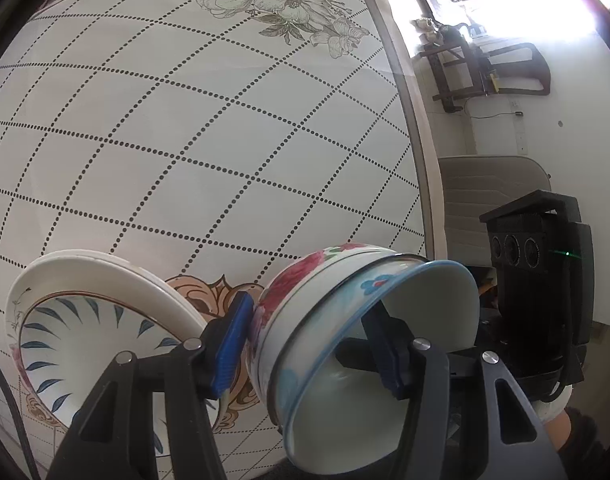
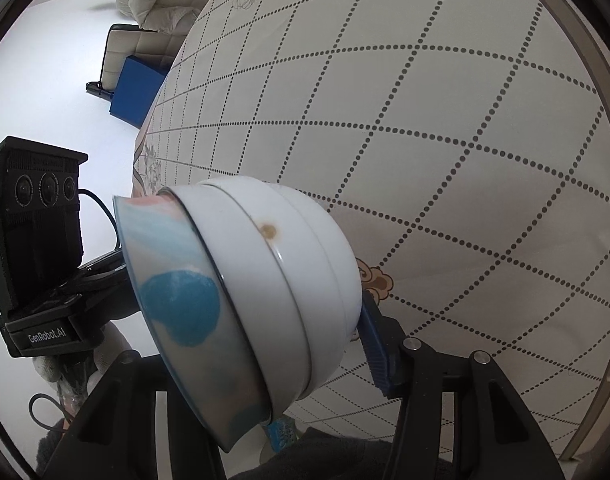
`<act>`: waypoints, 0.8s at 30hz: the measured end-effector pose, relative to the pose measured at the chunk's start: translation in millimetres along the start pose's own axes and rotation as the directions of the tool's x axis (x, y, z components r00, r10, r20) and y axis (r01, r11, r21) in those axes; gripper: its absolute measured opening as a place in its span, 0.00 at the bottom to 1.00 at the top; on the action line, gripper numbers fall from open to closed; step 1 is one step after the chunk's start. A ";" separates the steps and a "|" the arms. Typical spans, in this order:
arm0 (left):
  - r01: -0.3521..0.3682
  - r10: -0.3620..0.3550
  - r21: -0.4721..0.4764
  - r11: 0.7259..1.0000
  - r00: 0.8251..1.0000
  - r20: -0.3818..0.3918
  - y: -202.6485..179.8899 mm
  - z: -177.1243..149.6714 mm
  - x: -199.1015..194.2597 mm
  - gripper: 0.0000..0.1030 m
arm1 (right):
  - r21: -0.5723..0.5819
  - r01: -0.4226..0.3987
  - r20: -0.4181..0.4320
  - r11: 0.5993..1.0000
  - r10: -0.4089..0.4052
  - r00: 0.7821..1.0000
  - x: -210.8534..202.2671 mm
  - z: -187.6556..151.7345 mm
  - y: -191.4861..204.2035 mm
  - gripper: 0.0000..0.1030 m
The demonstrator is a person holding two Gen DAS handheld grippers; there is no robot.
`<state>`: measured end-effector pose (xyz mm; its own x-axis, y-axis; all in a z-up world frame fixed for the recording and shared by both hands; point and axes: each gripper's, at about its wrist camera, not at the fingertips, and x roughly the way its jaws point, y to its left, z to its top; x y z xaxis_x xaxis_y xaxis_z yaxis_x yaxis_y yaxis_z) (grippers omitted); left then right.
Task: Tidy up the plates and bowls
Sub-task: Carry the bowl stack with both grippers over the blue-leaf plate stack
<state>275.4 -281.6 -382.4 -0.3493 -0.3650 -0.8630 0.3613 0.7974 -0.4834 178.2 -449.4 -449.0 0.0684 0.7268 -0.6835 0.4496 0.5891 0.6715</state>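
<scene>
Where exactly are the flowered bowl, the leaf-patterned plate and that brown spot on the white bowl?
flowered bowl (image 1: pixel 281 284), left wrist view, on its pink-flowered outer wall.
leaf-patterned plate (image 1: pixel 65 332), left wrist view, on its blue leaf ring.
brown spot (image 2: pixel 269 231), right wrist view, on the white bowl's outer wall.

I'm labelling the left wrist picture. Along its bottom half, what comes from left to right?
Stack of plates → left gripper's blue finger pad → nested bowls held between the pads → the other gripper's black camera unit.
</scene>
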 end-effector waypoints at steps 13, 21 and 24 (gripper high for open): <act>-0.041 0.041 -0.022 0.999 0.999 0.018 63.1 -37.4 -45.9 0.51 | -0.028 -0.007 -0.025 1.000 0.007 1.000 51.2 -33.4 73.2 0.52; -0.060 0.062 -0.081 0.995 0.998 0.025 116.0 -54.4 -58.4 0.51 | -0.071 -0.019 -0.081 0.997 0.013 0.997 102.8 -43.4 104.5 0.52; -0.061 0.063 -0.103 0.993 0.998 0.018 131.8 -57.4 -56.3 0.51 | -0.069 -0.026 -0.103 0.997 0.019 0.994 121.9 -43.2 110.3 0.52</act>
<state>293.0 -128.3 -389.1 -0.3104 -0.3224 -0.8943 0.2912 0.8633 -0.4123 197.7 -280.5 -445.9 -0.0154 0.7703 -0.6375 0.3848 0.5931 0.7072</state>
